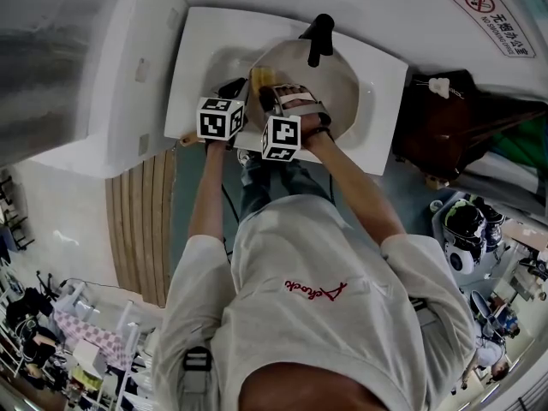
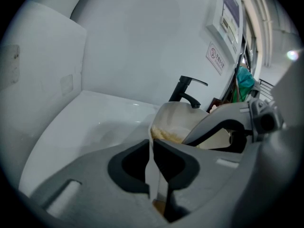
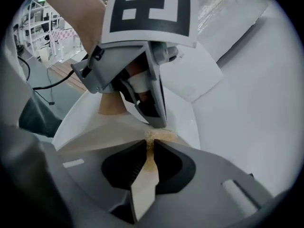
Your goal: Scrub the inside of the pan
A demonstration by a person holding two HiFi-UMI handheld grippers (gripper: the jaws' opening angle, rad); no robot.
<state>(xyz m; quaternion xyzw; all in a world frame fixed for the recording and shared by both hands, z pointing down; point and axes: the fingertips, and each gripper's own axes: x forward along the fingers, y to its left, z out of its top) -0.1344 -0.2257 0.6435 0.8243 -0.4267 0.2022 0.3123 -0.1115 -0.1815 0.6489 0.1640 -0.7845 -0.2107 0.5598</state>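
You stand over a white sink point(image 1: 387, 114), its black faucet point(image 1: 318, 39) at twelve o'clock. The cream pan point(image 1: 341, 86) sits in the basin's middle, just below the spout. Your left gripper point(image 2: 152, 148) is clenched on a thin pale edge that runs up into the pan's rim, at about nine o'clock on the pan. This is most likely so that the pan stays tipped and braced with its inside open to the other tool. Your right gripper point(image 3: 151, 148) is clenched on a scrub pad point(image 3: 159, 137) seen edge-on, thin and pale with a yellowish fibrous end. That end touches the pan's inner wall just beside the left jaws, probably so the rough part does the rubbing.

The head view shows the whole layout, but the two marker cubes point(image 1: 281, 137) and the gripper bodies cover both sets of jaws. Only the gripper views show each grip. The left gripper view shows the pan tilted, with the faucet behind it at one o'clock and the pad just inside the rim. The right gripper view alone shows the left gripper facing it at twelve o'clock. It also shows a tan handle point(image 3: 111, 103) at ten o'clock, which seems to belong to the pan.
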